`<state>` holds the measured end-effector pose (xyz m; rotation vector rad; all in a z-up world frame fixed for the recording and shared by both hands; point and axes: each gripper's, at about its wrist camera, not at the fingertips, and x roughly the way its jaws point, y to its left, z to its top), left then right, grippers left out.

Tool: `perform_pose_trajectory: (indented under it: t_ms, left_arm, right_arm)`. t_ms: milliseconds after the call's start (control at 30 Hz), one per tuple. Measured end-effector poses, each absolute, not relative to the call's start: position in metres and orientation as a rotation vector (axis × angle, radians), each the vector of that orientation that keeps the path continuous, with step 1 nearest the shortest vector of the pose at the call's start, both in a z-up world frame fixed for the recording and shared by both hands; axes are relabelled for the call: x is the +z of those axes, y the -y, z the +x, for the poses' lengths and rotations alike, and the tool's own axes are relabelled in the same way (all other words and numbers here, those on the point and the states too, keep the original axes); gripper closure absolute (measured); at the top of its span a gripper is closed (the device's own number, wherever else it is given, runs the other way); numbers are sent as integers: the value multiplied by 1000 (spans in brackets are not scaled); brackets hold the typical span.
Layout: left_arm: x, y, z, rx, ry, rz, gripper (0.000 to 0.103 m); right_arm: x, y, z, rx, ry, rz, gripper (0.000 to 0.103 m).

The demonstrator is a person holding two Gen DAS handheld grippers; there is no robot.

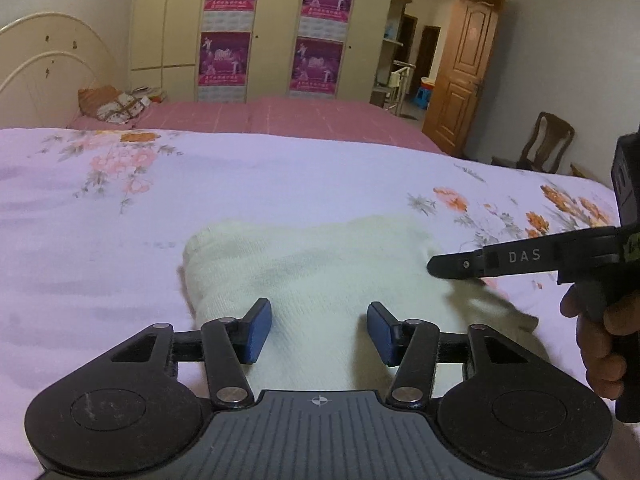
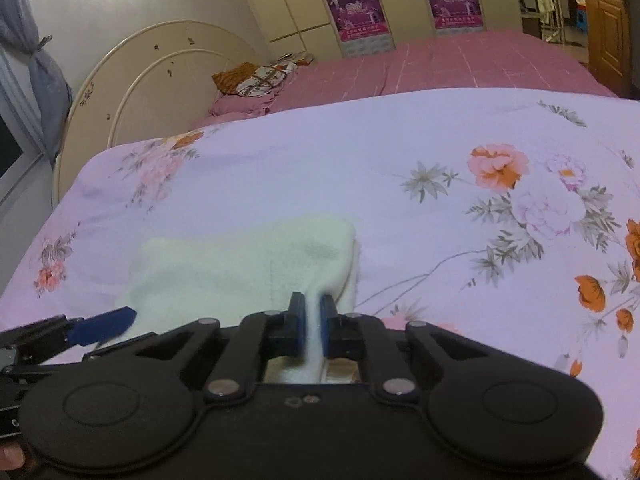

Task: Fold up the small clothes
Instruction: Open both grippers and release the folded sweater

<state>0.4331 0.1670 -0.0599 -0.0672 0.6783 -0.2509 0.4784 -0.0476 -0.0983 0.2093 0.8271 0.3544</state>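
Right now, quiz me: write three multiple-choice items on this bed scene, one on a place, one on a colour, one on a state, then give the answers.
1. Where does the cream knitted garment lie?
A. on the floral bedspread
B. on the wooden chair
C. on the pink checked bed

2. What colour are the pads of the left hand-held gripper?
A. red
B. blue
C. white

3. How does the right hand-held gripper stand?
A. wide open over bare sheet
B. shut on nothing
C. shut on a fold of the garment

Answers: 1 A, flowers surround the garment on all sides. 2 B, both pads show blue in the left wrist view. 3 C, cream cloth is pinched between its pads in the right wrist view.
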Motion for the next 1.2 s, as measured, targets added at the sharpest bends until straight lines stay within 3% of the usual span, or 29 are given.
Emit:
perform_pose_trajectory:
  t_ms: [33,100,433,667,967,1200]
  left_arm:
    - [-55,-169,429,-255,-673,-75,50]
    - [-46,-173,414,-260,-642,-82,50]
    - [-54,-183,343,-175,-677,-87,50]
    - [-74,-180,342,-170,-724,-139,50]
    - [-66,-185,285,-123,-737,-148,50]
    - [-74,-175,270,-54,-763,-160,49]
  right_arm:
    - [-97,49,475,344,-823,209,83]
    - [-89,52,465,320,-799,217,81]
    - [-66,27,360,456,-669,-110,89]
    - [-91,25,371,372,-737,-155,93]
    - [-60,37,316,434,-709,-146,84]
    - [-90,25,299,403,-822,-197,84]
